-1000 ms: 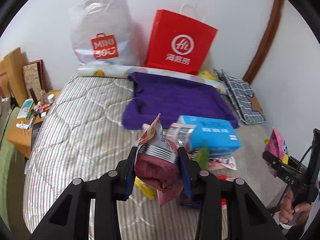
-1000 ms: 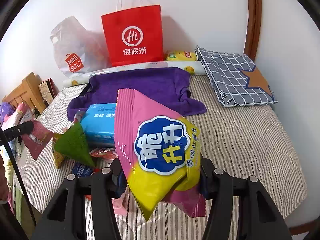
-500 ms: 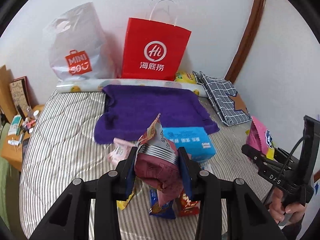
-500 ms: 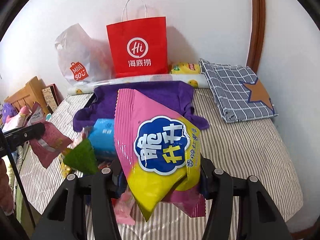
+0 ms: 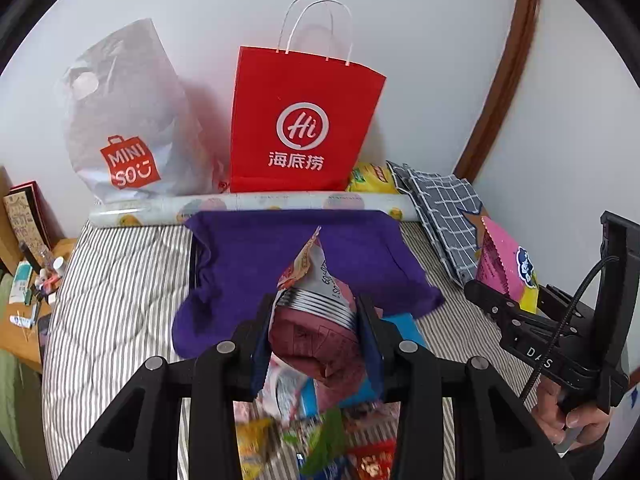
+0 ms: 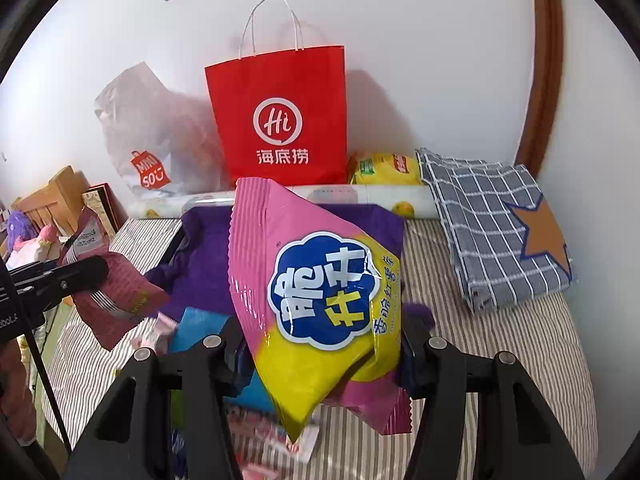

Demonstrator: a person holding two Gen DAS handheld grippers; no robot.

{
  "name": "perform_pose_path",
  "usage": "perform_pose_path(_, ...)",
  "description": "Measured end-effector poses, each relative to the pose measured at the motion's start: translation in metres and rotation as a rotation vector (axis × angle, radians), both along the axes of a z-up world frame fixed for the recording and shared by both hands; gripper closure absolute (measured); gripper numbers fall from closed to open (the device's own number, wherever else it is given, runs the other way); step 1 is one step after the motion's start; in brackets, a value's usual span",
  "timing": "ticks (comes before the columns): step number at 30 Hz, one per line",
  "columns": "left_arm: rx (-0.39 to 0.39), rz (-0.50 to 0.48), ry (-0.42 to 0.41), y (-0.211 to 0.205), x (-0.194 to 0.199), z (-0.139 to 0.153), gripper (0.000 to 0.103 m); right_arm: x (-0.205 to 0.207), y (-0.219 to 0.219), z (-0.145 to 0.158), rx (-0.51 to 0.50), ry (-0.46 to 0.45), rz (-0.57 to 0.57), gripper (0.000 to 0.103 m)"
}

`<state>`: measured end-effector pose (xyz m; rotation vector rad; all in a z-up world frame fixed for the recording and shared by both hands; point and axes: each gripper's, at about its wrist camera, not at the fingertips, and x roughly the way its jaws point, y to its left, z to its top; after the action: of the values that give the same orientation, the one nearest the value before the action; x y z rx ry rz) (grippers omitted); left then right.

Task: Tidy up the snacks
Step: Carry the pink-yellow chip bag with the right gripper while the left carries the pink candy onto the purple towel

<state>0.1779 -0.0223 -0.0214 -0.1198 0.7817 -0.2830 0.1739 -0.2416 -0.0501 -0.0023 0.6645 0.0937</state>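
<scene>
Surface: a bed with a grey-and-white striped quilt (image 5: 112,292) fills the lower half of both views. A purple towel (image 5: 256,256) lies spread at frame centre. Behind it, a rolled printed sheet (image 5: 256,204) runs along the white wall.

Against the wall, upper centre, stands a red paper bag (image 5: 300,128) with white handles. A translucent Miniso plastic bag (image 5: 124,120) stands to its left. A yellow packet (image 6: 384,168) sits just right of the red bag. A folded grey checked cloth (image 6: 496,224) with an orange star lies at right. A wooden bedside table (image 5: 24,320) with small bottles occupies the far left edge. A brown door frame (image 5: 500,76) curves down the upper right.

Loose snack packets (image 5: 320,436), blurred, lie in the lower centre beside a blue pack (image 6: 200,324).

Left gripper (image 5: 314,332): jaws narrowed, clamped on a maroon snack pouch (image 5: 316,320), held above the quilt.

Right gripper (image 6: 320,356): jaws set moderately apart, clamped on a pink-and-yellow chip bag (image 6: 320,300), held upright over the bed.
</scene>
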Motion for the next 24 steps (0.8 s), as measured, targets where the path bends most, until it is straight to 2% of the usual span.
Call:
perform_pose_path(10, 0.012, 0.025, 0.025, 0.006, 0.063, -0.008, 0.066, 0.061, 0.002, 0.000, 0.004, 0.008, 0.014, 0.048)
perform_pose_path(24, 0.033, 0.048, 0.077, 0.009, 0.129, -0.041, 0.066, 0.135, 0.009, -0.024, 0.000, 0.060, 0.036, 0.048)
